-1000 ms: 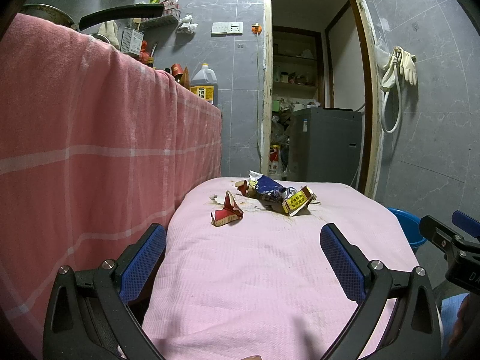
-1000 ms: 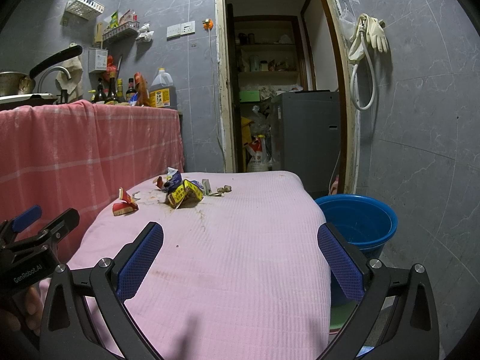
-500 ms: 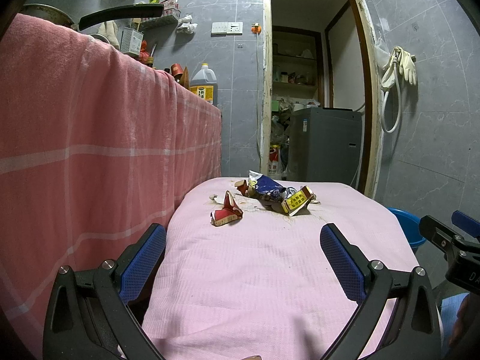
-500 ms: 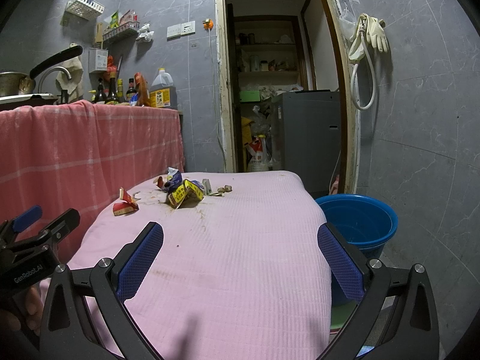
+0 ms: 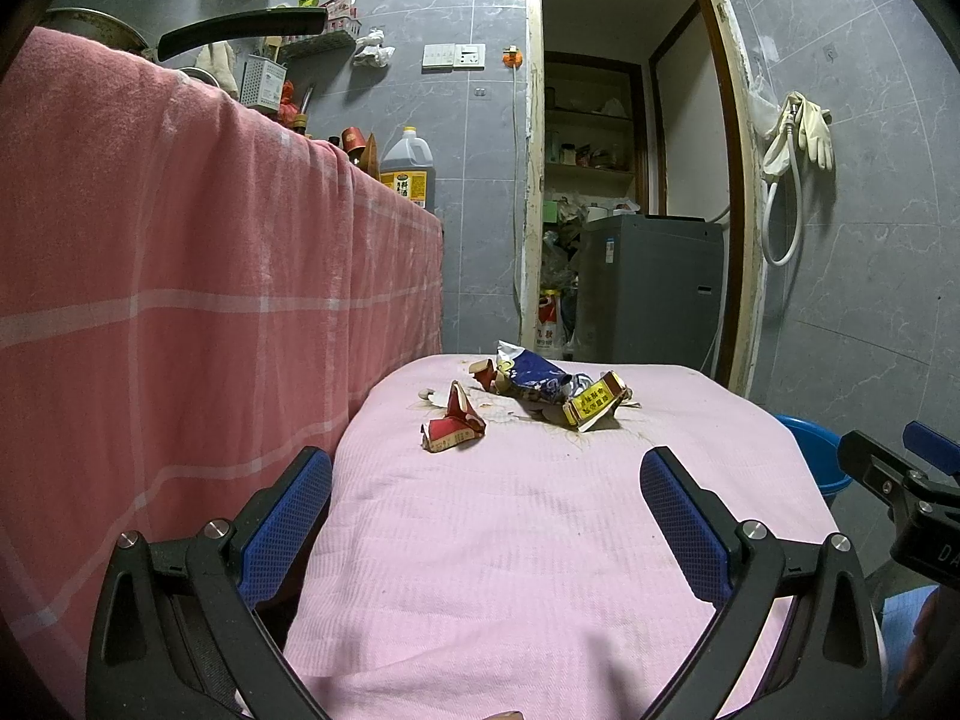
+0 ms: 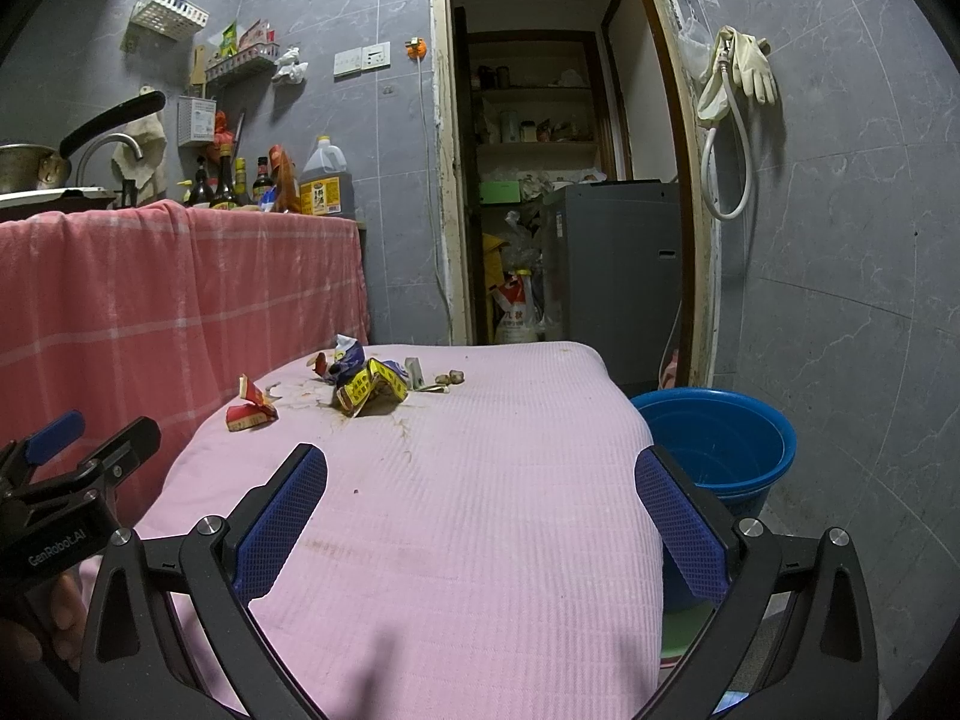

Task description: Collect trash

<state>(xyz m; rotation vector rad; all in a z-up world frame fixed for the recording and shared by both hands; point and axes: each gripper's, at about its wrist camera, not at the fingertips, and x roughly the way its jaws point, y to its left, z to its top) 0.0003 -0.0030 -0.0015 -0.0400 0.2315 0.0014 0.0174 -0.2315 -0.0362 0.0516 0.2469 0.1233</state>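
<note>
Trash lies at the far end of a pink-covered table [image 5: 510, 540]: a crumpled red packet [image 5: 453, 423], a blue wrapper [image 5: 534, 375] and a yellow-and-brown carton [image 5: 594, 405]. In the right wrist view the red packet [image 6: 249, 411], the blue wrapper [image 6: 348, 357], the yellow carton [image 6: 369, 393] and small scraps [image 6: 447, 381] show too. My left gripper [image 5: 486, 516] is open and empty, well short of the trash. My right gripper [image 6: 480, 516] is open and empty over the near table [image 6: 480, 480].
A blue bucket [image 6: 720, 444] stands on the floor right of the table. A counter draped with a pink checked cloth [image 5: 180, 300] rises along the left, with bottles and a pan. An open doorway [image 6: 558, 180] lies behind the table.
</note>
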